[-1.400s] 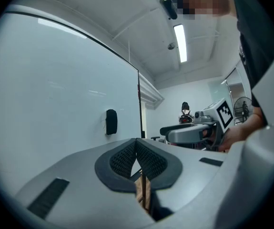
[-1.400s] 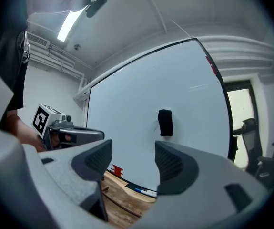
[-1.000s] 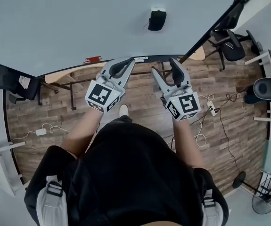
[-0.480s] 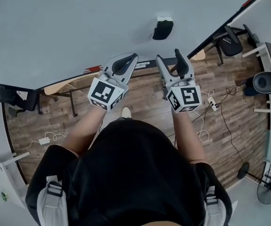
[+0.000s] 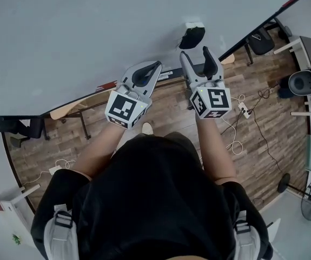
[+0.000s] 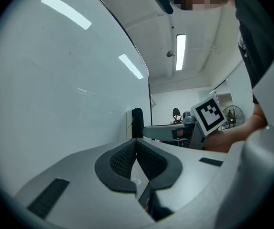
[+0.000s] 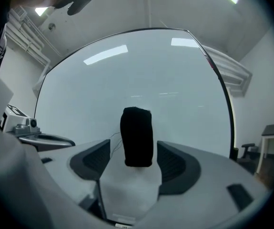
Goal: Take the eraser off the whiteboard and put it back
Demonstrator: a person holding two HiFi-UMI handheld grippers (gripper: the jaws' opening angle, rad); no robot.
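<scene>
Eraser (image 5: 192,36), a dark block, sticks to the whiteboard (image 5: 79,31) close to its lower edge and toward its right edge, not yet taken off. The right tool (image 5: 194,53) points level at the board with its jaws spread wide. They have just been opening a little further. The eraser stands in line with the gap but just ahead of the tips, so nothing is between the pads yet. The left tool (image 5: 155,65) hangs beside the right one, near the same lower edge, its jaws pressed together on nothing. Likely trouble from here: closing too soon would catch only the eraser's near end, and it could twist out and drop to the floor (image 5: 263,145). Coming in off-centre could let one jaw knock it sideways along the board, and pushing in too hard could jam the tips against the board. No container shows in any view
</scene>
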